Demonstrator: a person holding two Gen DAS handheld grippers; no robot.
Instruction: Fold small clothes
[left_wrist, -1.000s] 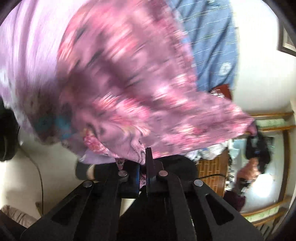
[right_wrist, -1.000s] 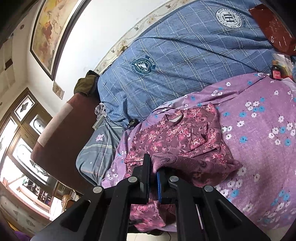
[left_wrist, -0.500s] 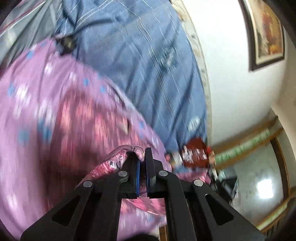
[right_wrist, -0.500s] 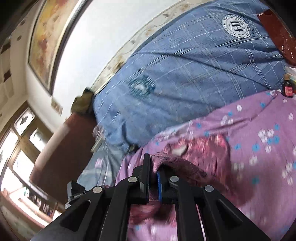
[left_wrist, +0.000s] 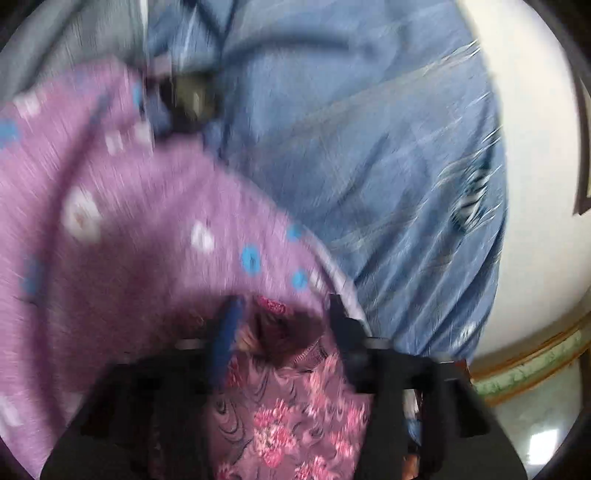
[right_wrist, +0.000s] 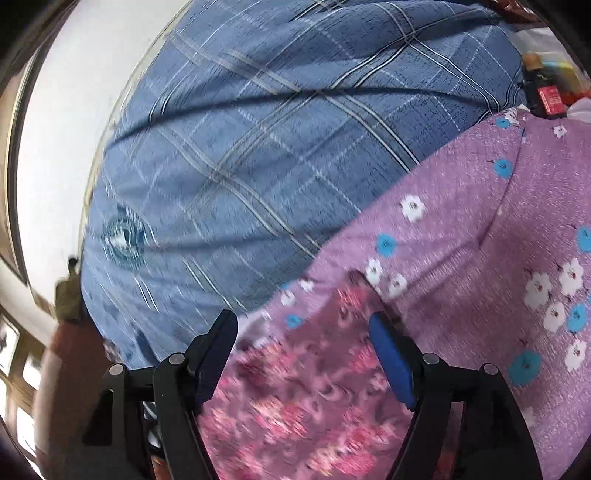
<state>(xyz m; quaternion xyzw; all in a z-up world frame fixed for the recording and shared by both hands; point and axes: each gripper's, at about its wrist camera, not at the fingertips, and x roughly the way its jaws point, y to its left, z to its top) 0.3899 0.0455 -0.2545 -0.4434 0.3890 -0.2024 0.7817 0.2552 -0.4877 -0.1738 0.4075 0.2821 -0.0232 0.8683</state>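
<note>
**Both grippers opening over the rose-print garment**

The left gripper (left_wrist: 282, 314) had its jaws opening, its blue-padded fingers (left_wrist: 227, 332) standing apart with a bunched fold of the garment (left_wrist: 288, 410) lying loose in the gap; the pads did not press on it. The right gripper (right_wrist: 303, 332) was likewise opening, its fingers (right_wrist: 391, 354) spread wide over the garment (right_wrist: 306, 387), the cloth between them but not pinched.

The garment lay on the purple flowered bedcover (right_wrist: 461, 229), near its edge, directly under and in front of both grippers. In the right wrist view its far edge ran slantwise up toward the right, ending in a rounded corner just past the right-hand finger. Its full outline was cut off by the frames, so its long axis could not be told. The cloth was dusky mauve, printed with pink blossoms and dark swirls; a patterned hem band showed in the left wrist view.

Beyond the garment the bedcover spread bare and flat to the right. A blue plaid quilt (right_wrist: 266, 147) rose in a heap just beyond the bedcover's edge. A dark bottle with a red label (right_wrist: 545, 92) stood at the far right, well apart. Both views were blurred.
</note>
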